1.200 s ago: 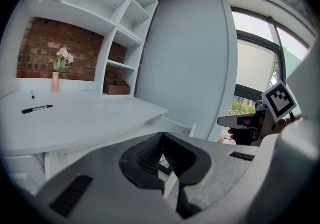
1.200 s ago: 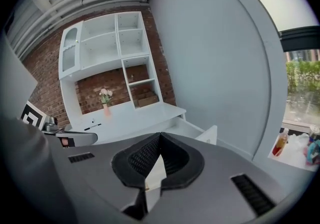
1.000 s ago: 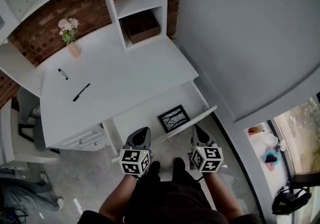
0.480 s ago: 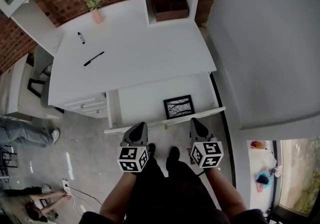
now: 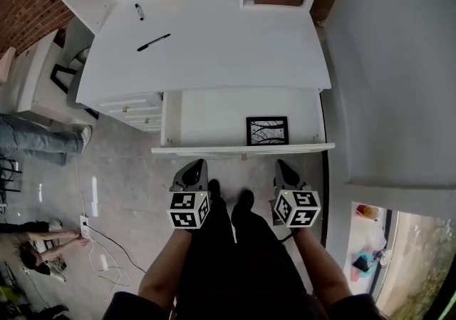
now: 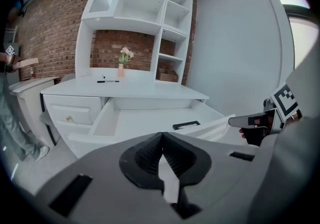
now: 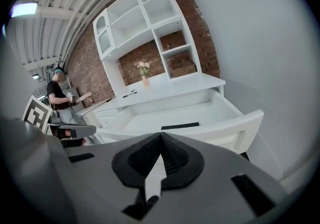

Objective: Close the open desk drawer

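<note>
Drawer (image 5: 214, 126) pulled out, rigid, likely light, holding only a picture frame (image 5: 267, 130). My left gripper (image 5: 191, 169) and right gripper (image 5: 285, 169) clenched, empty. Push flat on front panel (image 5: 242, 148), evenly.

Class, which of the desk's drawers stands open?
The wide drawer holding the framed picture; the small knobbed drawers beside it, at the left, are shut.

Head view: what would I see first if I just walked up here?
The big drawer sticks wide open out of the front of the white desk, with a black framed picture lying flat near its right end. Just in front of it are the left hand-held gripper and the right hand-held gripper, both shut and empty, apart from the drawer.
</note>
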The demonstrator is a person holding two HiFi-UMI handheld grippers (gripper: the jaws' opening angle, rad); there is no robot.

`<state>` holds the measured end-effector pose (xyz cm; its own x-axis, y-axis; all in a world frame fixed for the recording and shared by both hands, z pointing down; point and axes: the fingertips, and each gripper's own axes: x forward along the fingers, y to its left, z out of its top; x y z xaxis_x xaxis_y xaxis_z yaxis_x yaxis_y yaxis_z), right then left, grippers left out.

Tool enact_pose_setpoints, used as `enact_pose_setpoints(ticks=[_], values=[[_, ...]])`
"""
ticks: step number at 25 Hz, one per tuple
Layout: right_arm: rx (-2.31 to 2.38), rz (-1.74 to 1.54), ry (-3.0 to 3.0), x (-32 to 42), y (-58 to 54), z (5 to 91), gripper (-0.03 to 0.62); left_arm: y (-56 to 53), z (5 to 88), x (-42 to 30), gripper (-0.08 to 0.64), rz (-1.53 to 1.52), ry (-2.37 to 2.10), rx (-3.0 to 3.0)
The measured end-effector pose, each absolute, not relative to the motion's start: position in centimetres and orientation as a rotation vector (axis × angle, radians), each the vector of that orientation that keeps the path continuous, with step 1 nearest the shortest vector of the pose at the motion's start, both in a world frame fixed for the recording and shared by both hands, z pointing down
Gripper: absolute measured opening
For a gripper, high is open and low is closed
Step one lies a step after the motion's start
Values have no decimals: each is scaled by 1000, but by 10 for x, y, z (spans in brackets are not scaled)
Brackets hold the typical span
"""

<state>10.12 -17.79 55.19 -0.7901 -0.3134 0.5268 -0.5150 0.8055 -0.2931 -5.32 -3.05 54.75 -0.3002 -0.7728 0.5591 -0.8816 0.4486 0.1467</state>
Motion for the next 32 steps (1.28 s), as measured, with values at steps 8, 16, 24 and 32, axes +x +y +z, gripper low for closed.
enact_pose_setpoints(ticks=[8, 16, 24, 32], values=[[609, 614, -2477, 97, -179, 575, 5, -8, 581, -65, 9, 253, -2134, 1258], [585, 624, -2417, 81, -179, 593, 5, -13, 603, -84, 9, 227, -2094, 1216], [591, 596, -2376, 69, -186, 607, 5, -22, 610, -95, 9, 209, -2059, 1225], [591, 553, -2376, 49, -204, 609, 5, -40, 611, -113, 9, 249, -2046, 1258]])
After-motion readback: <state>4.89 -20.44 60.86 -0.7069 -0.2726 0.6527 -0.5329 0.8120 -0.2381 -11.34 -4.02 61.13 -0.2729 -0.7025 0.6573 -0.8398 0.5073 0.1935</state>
